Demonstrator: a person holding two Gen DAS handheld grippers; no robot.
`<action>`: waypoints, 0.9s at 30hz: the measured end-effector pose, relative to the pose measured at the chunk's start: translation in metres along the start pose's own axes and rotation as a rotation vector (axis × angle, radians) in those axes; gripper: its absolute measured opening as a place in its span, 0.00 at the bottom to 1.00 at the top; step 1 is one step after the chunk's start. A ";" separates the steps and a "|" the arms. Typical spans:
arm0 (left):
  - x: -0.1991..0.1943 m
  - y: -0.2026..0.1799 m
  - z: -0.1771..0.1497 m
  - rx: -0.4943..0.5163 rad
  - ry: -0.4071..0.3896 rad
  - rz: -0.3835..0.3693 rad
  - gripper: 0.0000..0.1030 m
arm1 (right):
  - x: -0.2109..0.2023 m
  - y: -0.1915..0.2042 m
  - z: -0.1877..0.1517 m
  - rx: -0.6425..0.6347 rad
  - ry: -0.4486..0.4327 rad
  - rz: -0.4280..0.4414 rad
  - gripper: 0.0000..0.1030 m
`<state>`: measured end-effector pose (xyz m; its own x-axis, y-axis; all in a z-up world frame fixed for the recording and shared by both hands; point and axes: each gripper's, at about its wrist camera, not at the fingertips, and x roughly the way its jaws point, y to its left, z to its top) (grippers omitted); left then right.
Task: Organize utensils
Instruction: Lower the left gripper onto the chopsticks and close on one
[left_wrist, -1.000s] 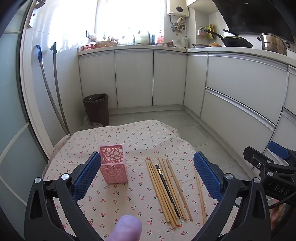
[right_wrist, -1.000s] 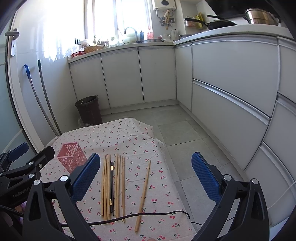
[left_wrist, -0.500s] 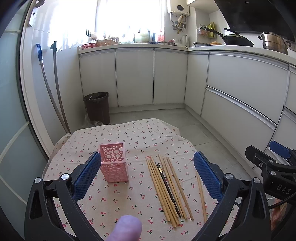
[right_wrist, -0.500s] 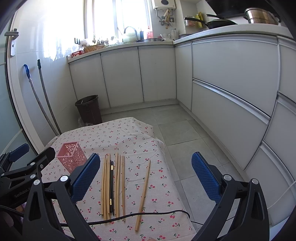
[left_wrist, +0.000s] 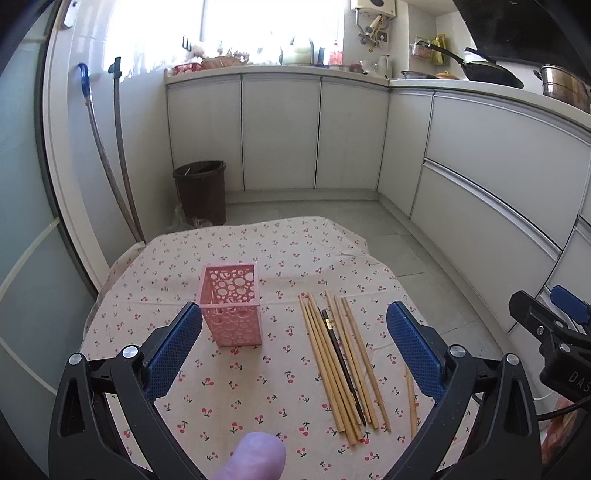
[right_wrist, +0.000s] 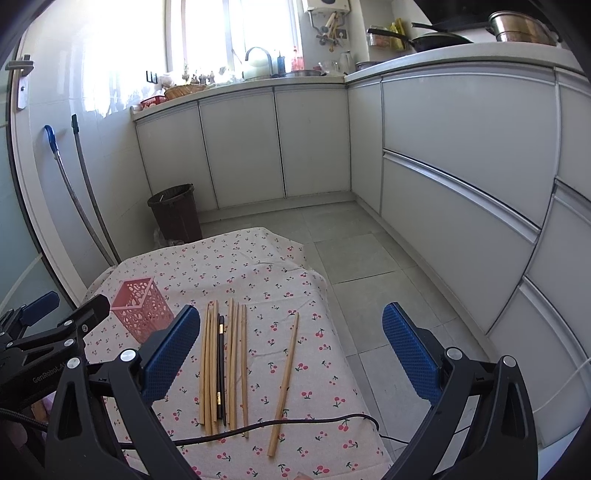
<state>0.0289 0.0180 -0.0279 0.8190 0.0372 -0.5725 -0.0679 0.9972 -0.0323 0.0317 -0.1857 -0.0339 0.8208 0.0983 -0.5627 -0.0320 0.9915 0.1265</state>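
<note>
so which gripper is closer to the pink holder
Left. The left gripper hovers just before the pink holder; the right gripper is off to its right, over the chopsticks.

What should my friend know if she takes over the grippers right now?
Left gripper: open, empty, above the cloth by the pink holder.
Right gripper: open, empty, above the chopsticks.
The holder stands upright and looks empty. The chopsticks lie side by side to its right, one of them black; a single chopstick lies apart, further right. A cable crosses their near ends.
Done: nothing yet.
Left: put every chopstick in the holder.
</note>
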 end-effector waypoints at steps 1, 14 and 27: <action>0.006 0.003 0.000 -0.016 0.037 -0.008 0.93 | 0.002 0.000 0.000 0.003 0.016 0.004 0.93; 0.069 -0.026 -0.026 0.118 0.349 -0.141 0.93 | 0.030 -0.037 0.082 0.210 0.143 0.236 0.93; 0.223 -0.058 0.033 -0.062 0.737 -0.222 0.64 | 0.137 -0.098 0.050 0.493 0.455 0.385 0.94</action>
<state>0.2342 -0.0290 -0.1271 0.2279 -0.2383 -0.9441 0.0047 0.9699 -0.2436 0.1758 -0.2740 -0.0831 0.4843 0.5599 -0.6723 0.0775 0.7379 0.6704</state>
